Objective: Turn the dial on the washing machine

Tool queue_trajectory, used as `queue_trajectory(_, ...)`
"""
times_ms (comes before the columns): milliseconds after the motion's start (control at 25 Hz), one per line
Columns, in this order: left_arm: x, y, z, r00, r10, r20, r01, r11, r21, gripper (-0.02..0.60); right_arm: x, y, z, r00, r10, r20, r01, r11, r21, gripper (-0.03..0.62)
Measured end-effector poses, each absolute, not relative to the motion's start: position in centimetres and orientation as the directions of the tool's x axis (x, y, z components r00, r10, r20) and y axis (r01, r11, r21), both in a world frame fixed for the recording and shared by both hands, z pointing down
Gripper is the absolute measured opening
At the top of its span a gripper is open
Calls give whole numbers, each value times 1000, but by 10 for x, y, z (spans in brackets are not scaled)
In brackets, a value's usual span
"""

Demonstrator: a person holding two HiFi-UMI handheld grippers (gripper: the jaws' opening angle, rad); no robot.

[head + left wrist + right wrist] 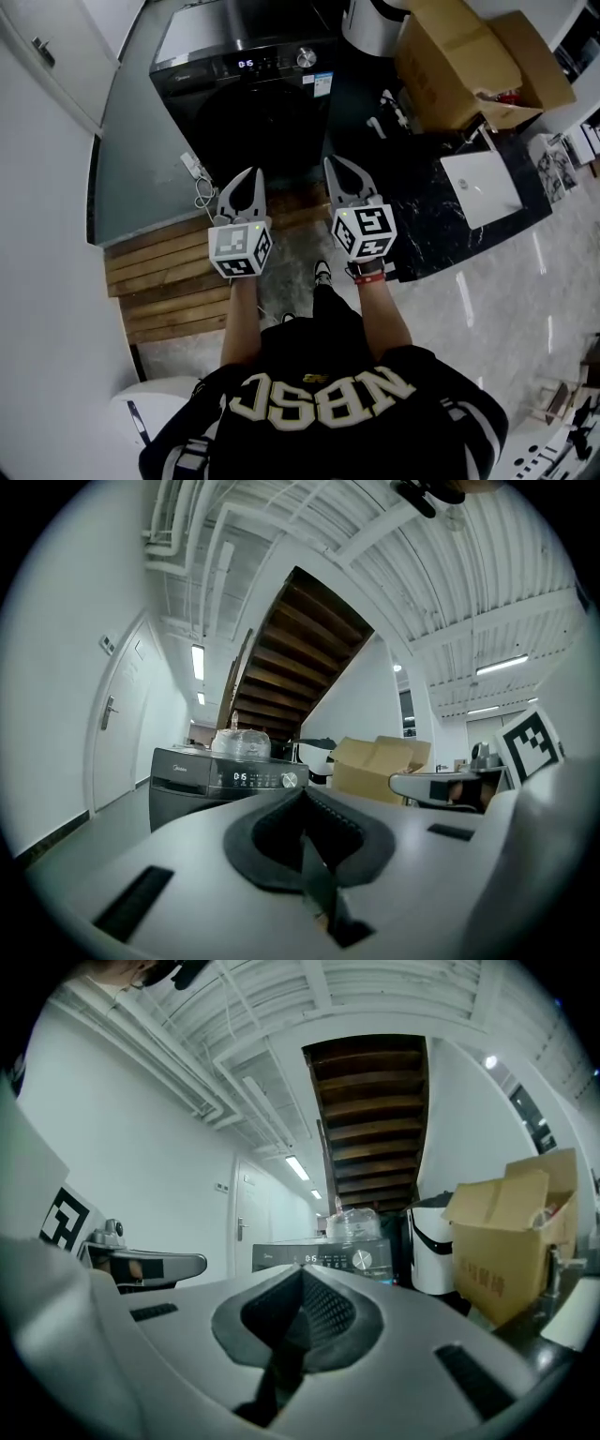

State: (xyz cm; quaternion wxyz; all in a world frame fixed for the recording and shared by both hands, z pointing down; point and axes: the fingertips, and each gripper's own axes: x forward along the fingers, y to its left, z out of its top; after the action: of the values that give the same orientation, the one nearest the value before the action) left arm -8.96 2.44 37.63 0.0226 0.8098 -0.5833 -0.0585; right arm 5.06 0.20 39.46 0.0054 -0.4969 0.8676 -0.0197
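A dark washing machine (246, 89) stands ahead, with a lit display and a round silver dial (306, 58) at the right of its control panel. The dial (290, 780) also shows in the left gripper view, and the dial (362, 1260) shows small in the right gripper view. My left gripper (249, 175) and right gripper (336, 165) are held level side by side, well short of the machine. Both are shut with nothing between the jaws. A clear plastic container (241, 744) sits on top of the machine.
An open cardboard box (473, 61) and a white bin (434, 1246) stand to the right of the machine. A white power strip (194, 169) lies on the floor by a wooden slat platform (169, 272). A white door (117, 733) is on the left wall, and a staircase rises overhead.
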Motion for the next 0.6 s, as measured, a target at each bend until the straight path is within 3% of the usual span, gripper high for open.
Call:
queue_trajectory(280, -64, -77, 352, 270, -957, -106, -957, -279, 79, 14, 61, -103, 371, -566, -824, -37, -824, 566, -26, 8)
queue_trajectory(600, -44, -139, 361, 229, -971, -75, -968, -235, 85, 14, 67, -174, 382, -607, -795, -1, -795, 607, 2, 8)
